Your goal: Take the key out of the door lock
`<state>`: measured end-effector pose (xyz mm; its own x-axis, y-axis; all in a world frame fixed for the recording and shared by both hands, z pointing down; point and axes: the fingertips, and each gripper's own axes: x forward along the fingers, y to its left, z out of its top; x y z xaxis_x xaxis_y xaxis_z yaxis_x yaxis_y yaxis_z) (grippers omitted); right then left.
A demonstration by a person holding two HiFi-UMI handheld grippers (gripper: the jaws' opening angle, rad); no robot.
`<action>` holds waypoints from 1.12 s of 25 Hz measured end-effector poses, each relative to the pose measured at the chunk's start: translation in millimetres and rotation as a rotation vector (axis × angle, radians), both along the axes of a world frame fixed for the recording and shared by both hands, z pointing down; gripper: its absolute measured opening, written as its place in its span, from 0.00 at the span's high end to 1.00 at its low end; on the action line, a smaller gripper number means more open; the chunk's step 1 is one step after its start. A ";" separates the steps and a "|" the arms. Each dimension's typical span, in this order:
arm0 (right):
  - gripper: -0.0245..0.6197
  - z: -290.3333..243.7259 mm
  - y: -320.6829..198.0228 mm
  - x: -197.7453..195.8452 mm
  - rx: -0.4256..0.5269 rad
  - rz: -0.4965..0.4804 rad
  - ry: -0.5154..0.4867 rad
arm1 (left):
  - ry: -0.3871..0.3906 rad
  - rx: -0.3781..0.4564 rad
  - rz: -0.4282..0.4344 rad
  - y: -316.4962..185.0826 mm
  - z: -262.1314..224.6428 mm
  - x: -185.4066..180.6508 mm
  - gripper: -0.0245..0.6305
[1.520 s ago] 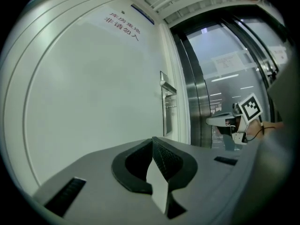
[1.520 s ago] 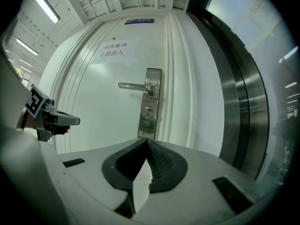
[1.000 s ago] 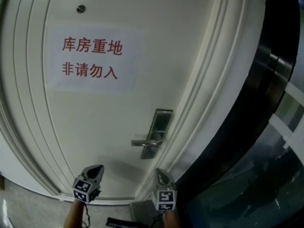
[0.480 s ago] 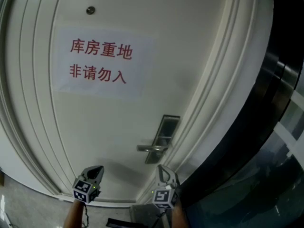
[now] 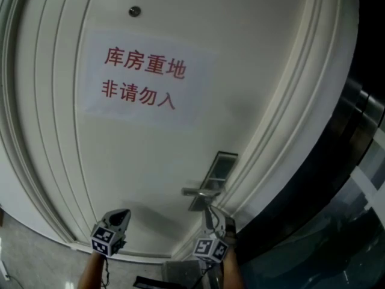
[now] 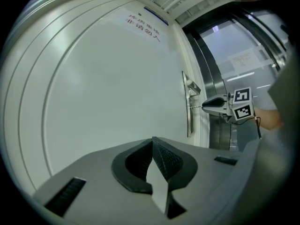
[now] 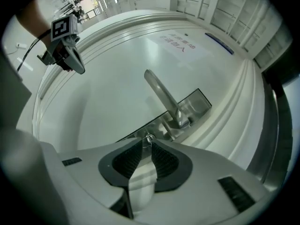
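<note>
The key (image 7: pixel 149 138) sticks out of the metal lock plate (image 7: pixel 187 108) below the lever handle (image 7: pixel 161 95) of a white door (image 5: pixel 150 161). My right gripper (image 7: pixel 146 142) has its tips closed on the small key head. In the left gripper view the key (image 6: pixel 196 107) shows as a thin bar between the plate (image 6: pixel 189 118) and the right gripper (image 6: pixel 205 107). In the head view the right gripper (image 5: pixel 209 218) points up at the plate's lower end (image 5: pixel 198 201). My left gripper (image 5: pixel 123 212) hangs to the left, away from the lock, shut and holding nothing.
A white paper sign with red characters (image 5: pixel 144 80) is stuck on the door under a peephole (image 5: pixel 135 11). The moulded door frame (image 5: pixel 283 131) runs along the right of the lock. A dark glass wall (image 5: pixel 337 209) stands to the right.
My right gripper has moved up and forward until its tips are at the key under the handle. The head view has shifted a little. The left gripper has stayed in place.
</note>
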<state>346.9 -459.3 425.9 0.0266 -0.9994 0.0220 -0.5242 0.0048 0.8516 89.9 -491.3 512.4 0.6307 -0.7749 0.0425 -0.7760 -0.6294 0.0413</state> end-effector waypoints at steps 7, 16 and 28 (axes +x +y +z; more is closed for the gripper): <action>0.80 -2.8 -14.5 1.5 -0.008 0.019 0.123 | 0.010 -0.006 -0.009 -0.6 1.5 -7.0 0.95; 0.80 -1.1 -27.7 2.6 -0.028 0.019 0.209 | 0.025 -0.008 -0.034 -4.7 2.1 -14.9 0.95; 0.89 1.4 -31.9 6.0 -0.028 0.040 0.341 | 0.038 -0.008 -0.053 -7.7 1.1 -18.2 0.95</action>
<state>352.9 -491.1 427.4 0.0765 -0.9966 0.0322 -0.2100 0.0154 0.9776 71.7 -499.1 513.5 0.5897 -0.8072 0.0253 -0.8063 -0.5866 0.0760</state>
